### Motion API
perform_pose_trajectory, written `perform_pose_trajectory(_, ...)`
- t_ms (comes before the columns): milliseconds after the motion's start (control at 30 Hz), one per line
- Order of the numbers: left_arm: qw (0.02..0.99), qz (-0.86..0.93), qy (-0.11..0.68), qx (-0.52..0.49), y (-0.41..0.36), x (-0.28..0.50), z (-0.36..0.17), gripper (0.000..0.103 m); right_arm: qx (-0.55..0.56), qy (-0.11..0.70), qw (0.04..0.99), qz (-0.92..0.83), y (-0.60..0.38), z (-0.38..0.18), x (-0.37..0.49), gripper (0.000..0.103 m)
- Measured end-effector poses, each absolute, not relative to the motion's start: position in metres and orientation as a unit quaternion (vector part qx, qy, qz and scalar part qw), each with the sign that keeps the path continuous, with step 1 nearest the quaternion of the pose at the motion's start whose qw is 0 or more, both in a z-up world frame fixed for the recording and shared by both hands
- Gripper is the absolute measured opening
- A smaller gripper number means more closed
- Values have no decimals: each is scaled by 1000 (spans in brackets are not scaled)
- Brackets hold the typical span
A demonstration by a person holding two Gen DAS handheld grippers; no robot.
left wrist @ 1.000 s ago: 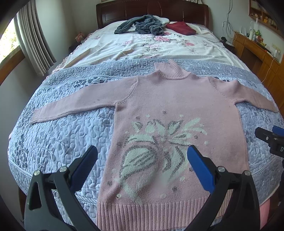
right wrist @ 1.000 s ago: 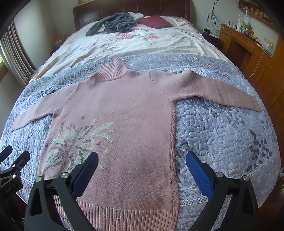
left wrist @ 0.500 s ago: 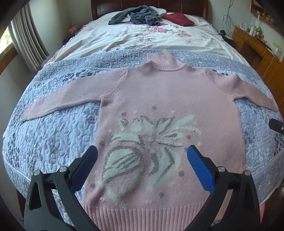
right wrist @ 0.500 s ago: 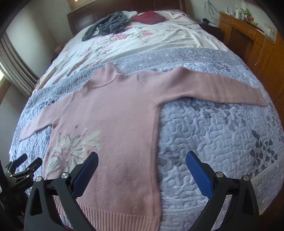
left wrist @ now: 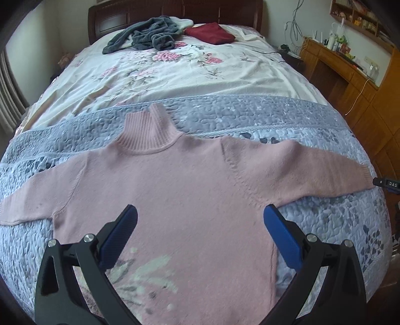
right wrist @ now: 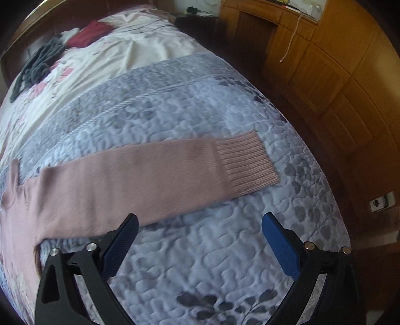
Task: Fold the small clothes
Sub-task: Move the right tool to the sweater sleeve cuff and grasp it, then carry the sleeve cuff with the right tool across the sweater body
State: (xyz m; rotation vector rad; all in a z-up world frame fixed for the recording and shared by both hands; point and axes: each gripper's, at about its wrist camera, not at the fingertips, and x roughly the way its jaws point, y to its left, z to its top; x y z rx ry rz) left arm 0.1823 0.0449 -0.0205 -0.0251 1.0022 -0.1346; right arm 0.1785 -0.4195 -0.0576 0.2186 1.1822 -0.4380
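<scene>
Past my left gripper (left wrist: 200, 220) the far end of the bed holds a crumpled grey garment (left wrist: 147, 35) and a folded dark red garment (left wrist: 210, 32) on a white floral sheet (left wrist: 175, 72), with the dark headboard (left wrist: 140, 17) behind them. A wooden cabinet (left wrist: 350, 75) runs along the wall off to the right of the claw, and trailing cords lie near it. None of this sits between the fingers and the work.

The pink sweater (left wrist: 190, 190) lies flat, front up, on the blue-grey quilt (left wrist: 300, 120), its ribbed collar (left wrist: 147, 130) straight ahead of the left claw and both sleeves stretched out sideways. The left claw hangs over the chest of the sweater, jaws spread wide and holding nothing, pointing up the bed.

My right gripper (right wrist: 200, 225) is also spread wide and empty. It hovers over bare quilt (right wrist: 200, 262), angled toward the bed's right edge. The right sleeve (right wrist: 140, 175) runs across just ahead of the fingers, its ribbed cuff (right wrist: 247, 165) ahead and slightly right; the left fingertip (right wrist: 125, 235) overlaps the sleeve's near edge in view, though I cannot tell whether it touches. Wooden cabinet doors (right wrist: 325, 75) stand beyond.
</scene>
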Motion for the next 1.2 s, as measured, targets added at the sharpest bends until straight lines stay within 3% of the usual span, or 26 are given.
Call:
perform_pose_trajectory(267, 869, -79, 488, -8, 5, 222, -41, 100, 177, 585, 759, -226, -517, -111, 197, 98)
perform_pose_trajectory(467, 866, -71, 495, 5, 11, 226, -56, 100, 214, 584, 751, -221, -537, -132, 202, 96)
perform_pose_trajectory(567, 862, -64, 504, 1, 19, 226, -62, 100, 192, 584, 756, -226, -530, -132, 205, 84)
perform_pose_trajectory(633, 860, -60, 506, -2, 23, 225, -64, 100, 171, 583, 762, -223, -522, -130, 206, 68)
perform_pose_trajectory(733, 859, -57, 508, -3, 29, 222, -65, 100, 151, 581, 772, -209, -512, -125, 210, 21)
perform_pose_trajectory(767, 859, -56, 509, -3, 31, 221, -66, 100, 158, 581, 771, -206, -510, -124, 210, 12)
perform_pose_trajectory(1200, 846, -42, 528, -60, 109, 192, -72, 100, 126, 498, 852, -100, -397, -44, 208, 11)
